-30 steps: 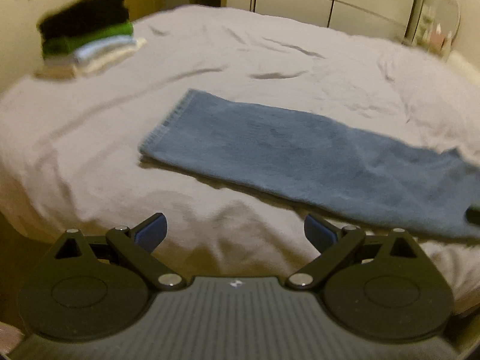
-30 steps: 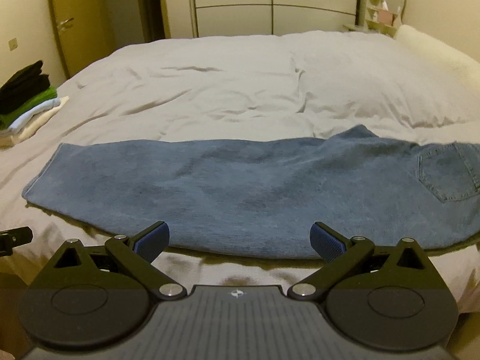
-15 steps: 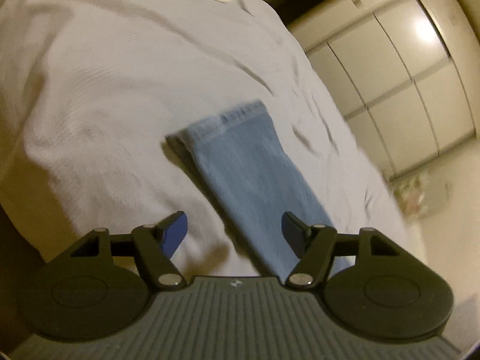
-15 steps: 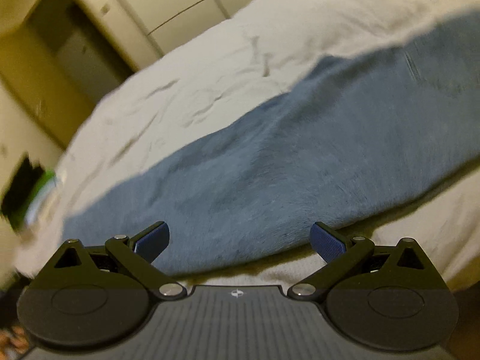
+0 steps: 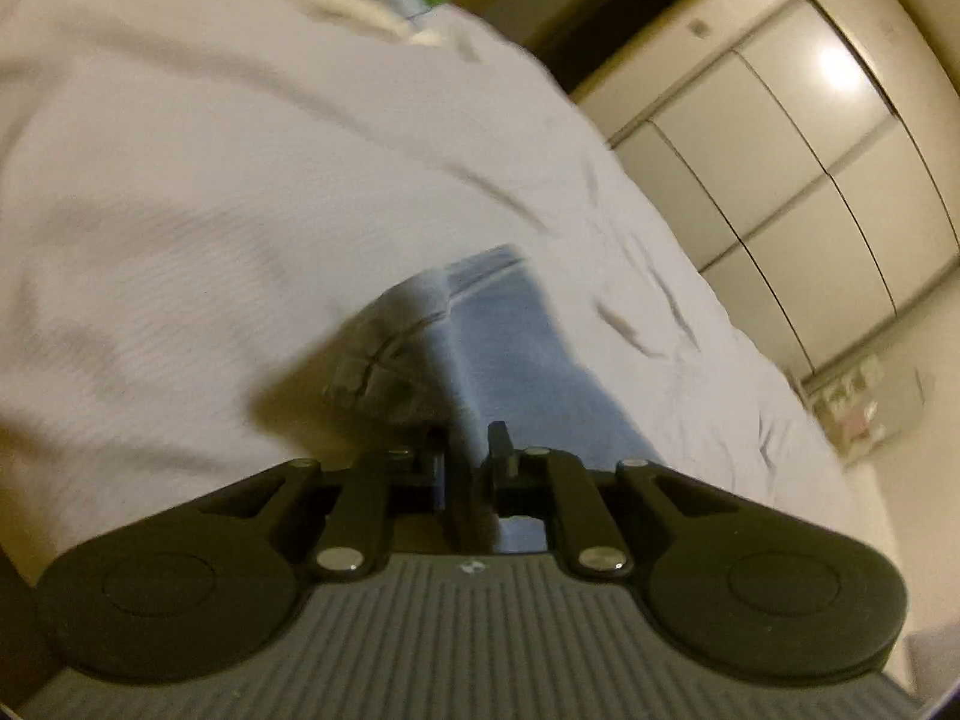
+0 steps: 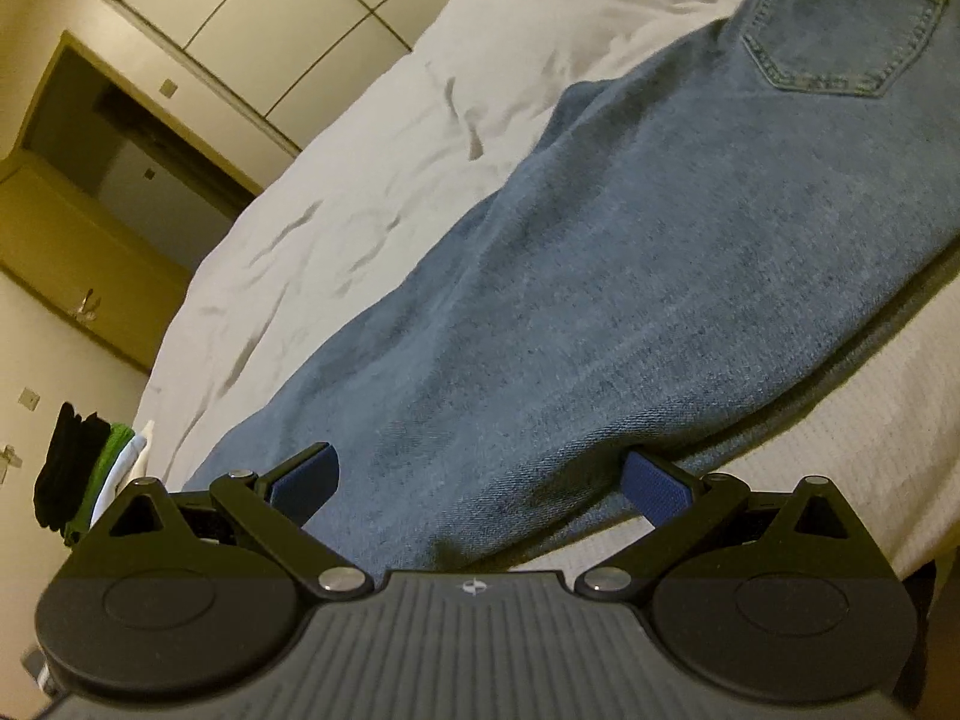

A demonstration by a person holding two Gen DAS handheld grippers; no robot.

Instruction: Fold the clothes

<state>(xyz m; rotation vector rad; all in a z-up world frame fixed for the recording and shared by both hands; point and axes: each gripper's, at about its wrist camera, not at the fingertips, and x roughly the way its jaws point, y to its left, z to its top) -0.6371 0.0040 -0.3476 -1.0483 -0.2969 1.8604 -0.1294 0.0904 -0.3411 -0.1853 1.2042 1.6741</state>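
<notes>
Claws at the near edge of the bed. Left claw: jaws closing, almost together, with the hem end of the jeans pinched between the pads and the denim there bunched up off the cover. Right claw: jaws wide apart, straddling the near edge of the jeans without pressing on them. Bed: covered in a pale, lightly creased cover that fills most of both views. Beyond its far side stand cream wardrobe doors and an open doorway. Stack of folded clothes, black over green over white, sits at the far left corner of the bed, well apart from both claws. Jeans lie flat and lengthwise along the near edge, mid-blue, with a stitched back pocket facing up at the right end.
</notes>
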